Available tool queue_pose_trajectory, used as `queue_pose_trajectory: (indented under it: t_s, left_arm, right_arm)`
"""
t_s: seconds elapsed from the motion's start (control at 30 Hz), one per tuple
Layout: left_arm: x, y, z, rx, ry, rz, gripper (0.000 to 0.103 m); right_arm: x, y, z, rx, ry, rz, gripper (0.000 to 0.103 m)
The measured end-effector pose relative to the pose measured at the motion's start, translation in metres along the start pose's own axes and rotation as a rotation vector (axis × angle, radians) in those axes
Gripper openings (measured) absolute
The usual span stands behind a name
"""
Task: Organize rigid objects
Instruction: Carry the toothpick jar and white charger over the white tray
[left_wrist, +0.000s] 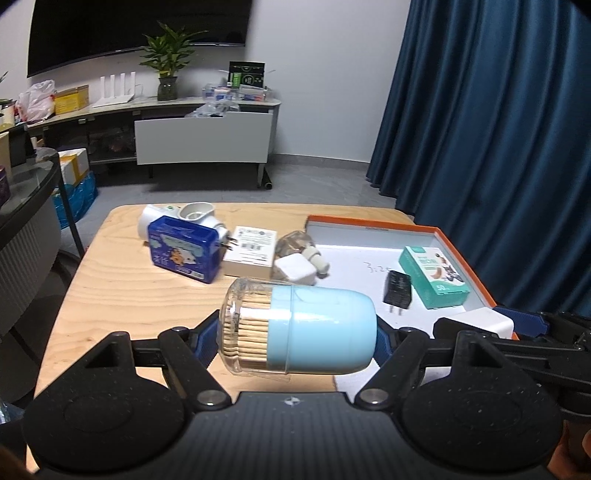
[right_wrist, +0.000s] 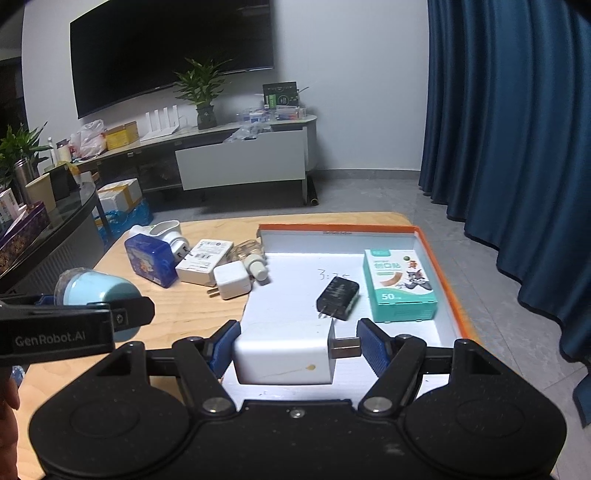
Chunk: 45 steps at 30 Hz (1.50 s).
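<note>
My left gripper (left_wrist: 296, 339) is shut on a toothpick jar (left_wrist: 314, 325), clear with a light blue cap, which lies sideways between the pads above the wooden table (left_wrist: 122, 295). My right gripper (right_wrist: 298, 347) is shut on a white charger (right_wrist: 284, 350): one pad presses its body, the other its metal prongs. It hangs over the near end of an orange-rimmed white tray (right_wrist: 332, 230). In the tray lie a black charger (right_wrist: 338, 298) and a green plaster box (right_wrist: 400, 286). The right wrist view shows the left gripper (right_wrist: 74, 325) off to the left with the toothpick jar (right_wrist: 99, 291).
Left of the tray (left_wrist: 369, 223) sits a cluster on the table: a blue tin (left_wrist: 183, 253), a white carton (left_wrist: 251, 254), a small white charger (left_wrist: 295, 271), a glass bottle (left_wrist: 299, 245) and a white plug-in device (left_wrist: 184, 218). A dark glass table (right_wrist: 55, 225) stands at left, blue curtains (right_wrist: 517, 147) at right.
</note>
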<state>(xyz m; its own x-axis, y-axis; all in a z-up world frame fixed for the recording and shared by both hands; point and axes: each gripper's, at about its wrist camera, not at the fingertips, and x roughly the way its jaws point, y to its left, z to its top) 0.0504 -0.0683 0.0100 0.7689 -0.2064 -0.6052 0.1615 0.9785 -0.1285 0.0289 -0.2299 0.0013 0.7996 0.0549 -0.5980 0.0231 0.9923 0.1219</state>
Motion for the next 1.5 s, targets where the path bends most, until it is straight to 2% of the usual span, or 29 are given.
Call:
queue_pose_trajectory:
  t_s: [0.67,1.5]
  left_arm:
    - [0.015,-0.038,-0.001,0.049,0.03,-0.039,0.078]
    - [0.03,-0.063,0.001,0.085,0.053,-0.067,0.078]
  right_arm:
    - [-0.008,-0.041,-0.005,0.058,-0.022,-0.063,0.083]
    - [-0.003,-0.063,-0.002,0.085,-0.03,-0.082,0.083]
